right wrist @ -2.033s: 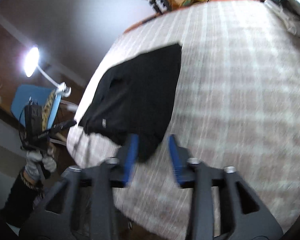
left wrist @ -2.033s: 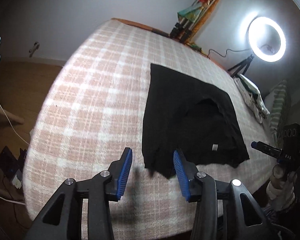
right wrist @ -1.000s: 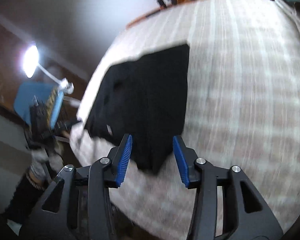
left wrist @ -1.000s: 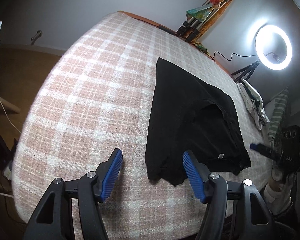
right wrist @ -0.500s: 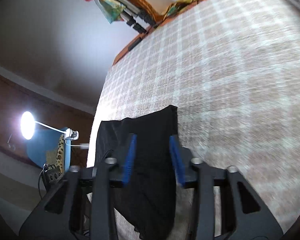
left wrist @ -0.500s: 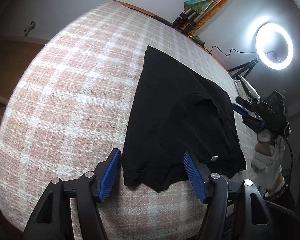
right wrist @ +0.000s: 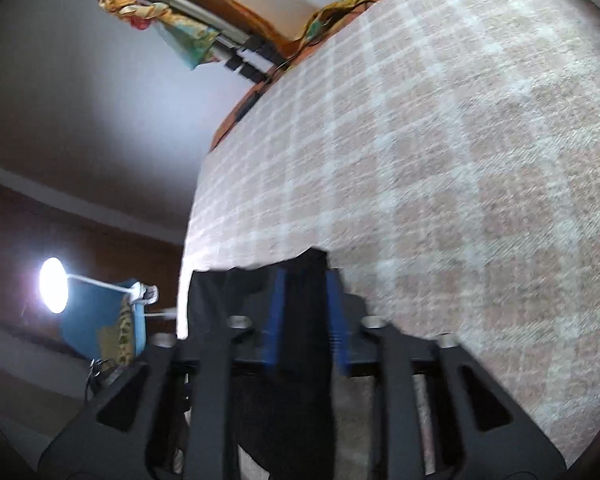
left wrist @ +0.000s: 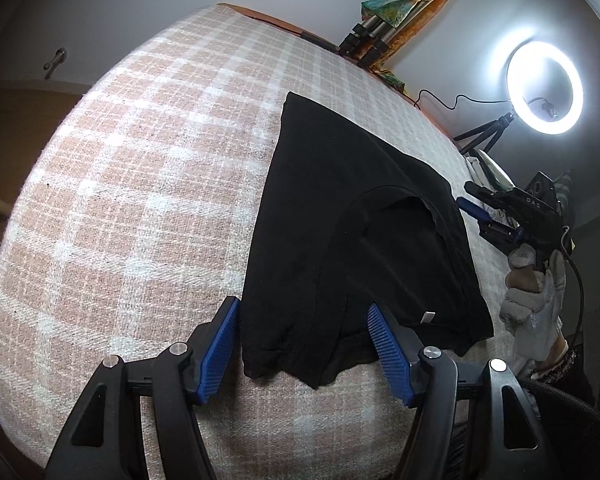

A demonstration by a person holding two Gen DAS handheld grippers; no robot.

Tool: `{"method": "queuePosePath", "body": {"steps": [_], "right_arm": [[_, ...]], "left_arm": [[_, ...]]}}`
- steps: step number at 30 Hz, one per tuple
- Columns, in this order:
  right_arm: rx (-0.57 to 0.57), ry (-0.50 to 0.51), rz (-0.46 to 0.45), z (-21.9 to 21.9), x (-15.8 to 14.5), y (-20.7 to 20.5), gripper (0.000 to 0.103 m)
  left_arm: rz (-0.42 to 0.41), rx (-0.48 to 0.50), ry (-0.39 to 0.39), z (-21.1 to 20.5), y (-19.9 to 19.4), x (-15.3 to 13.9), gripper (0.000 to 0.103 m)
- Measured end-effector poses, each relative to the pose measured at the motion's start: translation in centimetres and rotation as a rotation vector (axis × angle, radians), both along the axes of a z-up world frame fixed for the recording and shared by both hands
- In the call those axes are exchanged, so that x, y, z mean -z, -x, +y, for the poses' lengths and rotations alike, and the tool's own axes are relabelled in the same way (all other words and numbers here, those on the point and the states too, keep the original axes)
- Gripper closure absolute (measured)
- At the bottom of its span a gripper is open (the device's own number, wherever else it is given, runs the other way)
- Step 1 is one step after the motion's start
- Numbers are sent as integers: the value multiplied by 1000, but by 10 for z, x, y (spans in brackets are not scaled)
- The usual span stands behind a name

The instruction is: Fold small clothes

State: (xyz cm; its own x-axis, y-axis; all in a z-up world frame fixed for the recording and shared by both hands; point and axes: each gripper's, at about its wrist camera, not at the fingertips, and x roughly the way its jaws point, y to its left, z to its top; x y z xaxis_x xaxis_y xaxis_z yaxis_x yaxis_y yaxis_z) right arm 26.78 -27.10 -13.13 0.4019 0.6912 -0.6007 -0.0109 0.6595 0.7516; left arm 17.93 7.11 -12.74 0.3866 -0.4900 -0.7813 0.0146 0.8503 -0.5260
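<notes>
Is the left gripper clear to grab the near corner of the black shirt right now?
Probably yes. The left gripper is open, its fingers straddling the near hem of the black shirt on the checked blanket, with nothing between them.

My left gripper (left wrist: 306,346) has matt black plastic arms, ribbed blue pads (left wrist: 388,350) and shiny metal pins. At frame centre, the black garment (left wrist: 352,240) is soft matt knit cloth. It lies on the checked blanket (left wrist: 140,184), a coarse woven, fuzzy fabric.
</notes>
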Motion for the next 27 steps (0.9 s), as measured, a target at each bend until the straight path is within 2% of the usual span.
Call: {"method": "queuePosePath", "body": {"steps": [5,6,7,9,13,14,15,17,18,21,24,25,27], "right_arm": [[-50,55,-12,18,2,-2,70],[-51,71,-12,21,4,-5,76],[-47,108,-22,26,4,-7,96],[2,185,-43,24,2,-8,97],[92,176,-48,3,-3,-10,97],[91,166,-51,1,-4,-9,96],[69,137,-47,-1,-4,-9,90],[40,109,-29,-3,-1,-8,43],[37,108,-35,-3,1,-6,40],[-6,103,-60,5,1,-4,40],[-44,42,-57,13,6,-6,41],[-40,41,-66,15,6,-5,43],[-51,37,-63,19,8,-8,58]], "left_arm": [[2,-3,5,-1,0,-1,33],[1,-3,4,-2,-1,-1,33],[1,-2,2,-3,-1,-1,33],[2,-4,2,-4,-1,-1,33],[8,-14,24,-3,-2,0,33],[12,-22,40,-1,-3,1,33],[15,-27,50,1,-4,2,33],[20,-39,69,3,-6,3,32],[20,-43,74,3,-7,3,32],[18,-49,83,2,-10,3,32],[16,-54,94,-3,-16,3,33],[13,-54,93,-5,-18,3,40],[33,-53,99,-7,-22,6,56]]}}
